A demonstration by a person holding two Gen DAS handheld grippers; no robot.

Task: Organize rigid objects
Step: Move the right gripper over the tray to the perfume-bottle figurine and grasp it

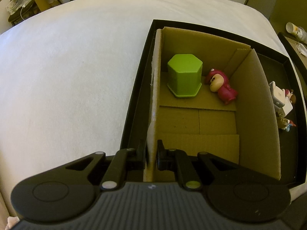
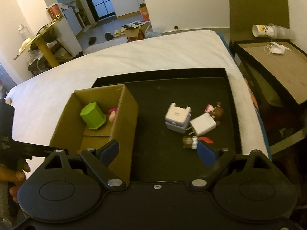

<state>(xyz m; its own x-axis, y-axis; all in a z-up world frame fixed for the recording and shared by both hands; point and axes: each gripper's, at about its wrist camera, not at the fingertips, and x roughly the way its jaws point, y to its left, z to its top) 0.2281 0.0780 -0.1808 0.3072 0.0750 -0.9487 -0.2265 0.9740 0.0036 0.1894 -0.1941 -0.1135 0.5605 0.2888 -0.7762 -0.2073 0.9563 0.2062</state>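
The left gripper (image 1: 152,156) pinches the cardboard box (image 1: 251,115) wall while the right gripper (image 2: 159,151) hangs spread wide above the black tray (image 2: 157,94).

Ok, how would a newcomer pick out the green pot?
Find the black tray on the white bed, then the cardboard box inside it. The green pot stands upside down there, six-sided, beside a pink figurine lying flat.
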